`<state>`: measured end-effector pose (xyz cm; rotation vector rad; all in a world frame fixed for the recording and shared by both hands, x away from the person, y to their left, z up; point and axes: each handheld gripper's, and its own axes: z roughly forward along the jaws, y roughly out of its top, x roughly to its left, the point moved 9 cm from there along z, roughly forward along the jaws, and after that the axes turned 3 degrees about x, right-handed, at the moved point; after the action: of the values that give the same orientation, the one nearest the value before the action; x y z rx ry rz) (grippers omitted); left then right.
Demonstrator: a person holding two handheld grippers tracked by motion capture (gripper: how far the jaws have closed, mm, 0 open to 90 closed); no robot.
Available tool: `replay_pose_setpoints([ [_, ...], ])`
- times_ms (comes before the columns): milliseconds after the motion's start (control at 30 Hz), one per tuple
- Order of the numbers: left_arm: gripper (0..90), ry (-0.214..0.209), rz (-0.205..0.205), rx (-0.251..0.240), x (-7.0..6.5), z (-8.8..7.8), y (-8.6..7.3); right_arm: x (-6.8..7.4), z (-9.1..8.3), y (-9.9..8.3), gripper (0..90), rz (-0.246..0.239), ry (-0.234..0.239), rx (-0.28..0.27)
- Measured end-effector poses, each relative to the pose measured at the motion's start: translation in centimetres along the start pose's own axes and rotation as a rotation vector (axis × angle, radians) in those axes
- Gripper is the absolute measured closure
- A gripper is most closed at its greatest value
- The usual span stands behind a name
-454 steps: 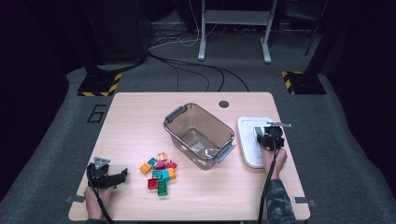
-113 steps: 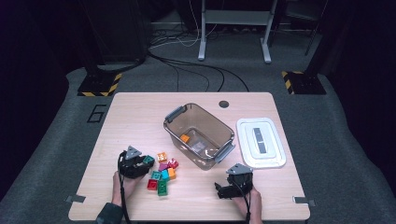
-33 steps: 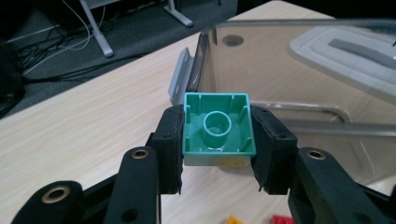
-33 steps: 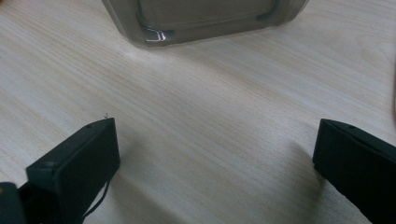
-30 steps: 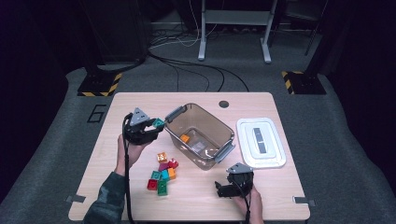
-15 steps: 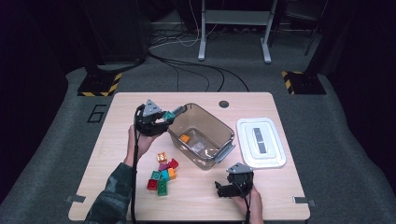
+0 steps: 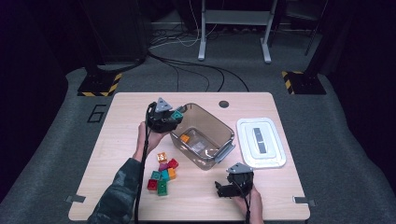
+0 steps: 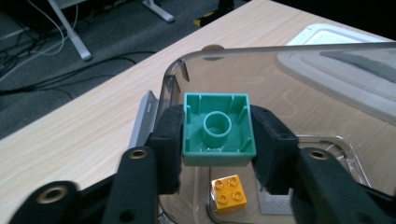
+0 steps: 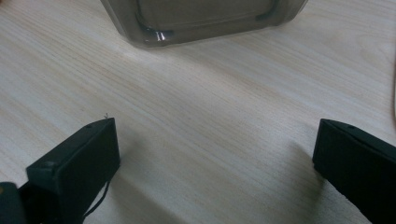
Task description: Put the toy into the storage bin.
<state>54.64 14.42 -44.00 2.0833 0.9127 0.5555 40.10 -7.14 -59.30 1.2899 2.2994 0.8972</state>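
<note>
- Since the earlier pictures, the left tool (image 7: 173, 116) has carried a green square plastic block (image 8: 217, 129) away from the pile of small coloured blocks (image 7: 162, 175) and up over the clear brown plastic box (image 7: 203, 136).
- Its jaws have just been opening, and the green block sits between the black pads (image 8: 168, 140), upside down, with its hollow bottom facing the camera. From the left tool's own view I cannot tell if the pads press on it or have just let go.
- The green block is above the near end of the box, right over the open inside.
- One orange plastic block (image 8: 228, 193) already lies on the floor of the box, under the green one.
- I think the green block is light, hard and stiff. Its flat sides are smooth, so it could slip if squeezed only a little. The two flat sides across from each other are the best place to hold it.
- It should not break if it drops into the box, but it may bounce or land on the orange block.
- The right tool (image 7: 224, 188) rests low on the wooden desk (image 7: 116, 135) near the box, with its jaws wide apart and nothing in them. It is in the same spot as a second ago.
- The white plastic lid (image 7: 260, 142) lies flat on the desk beside the box, where it lay a moment ago.
</note>
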Motion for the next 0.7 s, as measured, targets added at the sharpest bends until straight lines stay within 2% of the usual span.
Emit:
replay_pose_setpoints([
  [67, 32.5, 0.002, -0.005, 0.002, 0.1, 0.0, -0.1, 0.0, 0.0, 0.0, 0.0, 0.000, 0.000, 0.000],
  [100, 32.5, -0.001, -0.010, 0.003, 0.1, -0.1, -0.3, 0.0, 0.0, 0.0, 0.0, 0.000, 0.000, 0.000],
  [133, 26.5, 0.003, -0.016, -0.003, 0.1, -0.4, -0.5, 0.0, 0.0, 0.0, 0.0, 0.000, 0.000, 0.000],
  [200, 24.7, 0.001, -0.019, -0.003, 0.0, -0.7, -0.7, 0.0, 0.0, 0.0, 0.0, 0.002, -0.001, 0.000],
  [267, 19.5, 0.012, -0.014, -0.015, 0.1, -1.7, -1.2, 0.0, 0.0, 0.0, 0.0, 0.007, -0.003, 0.001],
  [367, 16.5, 0.021, -0.013, -0.022, 0.1, -2.4, -1.6, 0.0, 0.0, 0.0, 0.0, 0.007, -0.003, 0.001],
  [433, 13.7, 0.028, -0.026, -0.028, 0.2, -3.2, -2.1, 0.0, 0.0, 0.0, 0.0, 0.007, -0.003, 0.001],
  [533, 7.7, 0.057, -0.034, -0.034, 0.5, -4.3, -3.1, 0.0, 0.0, 0.0, 0.0, 0.007, -0.003, 0.001],
  [700, 4.0, 0.081, -0.053, -0.037, 1.0, -5.4, -5.0, 0.0, 0.0, 0.0, 0.1, 0.005, -0.003, 0.000],
])
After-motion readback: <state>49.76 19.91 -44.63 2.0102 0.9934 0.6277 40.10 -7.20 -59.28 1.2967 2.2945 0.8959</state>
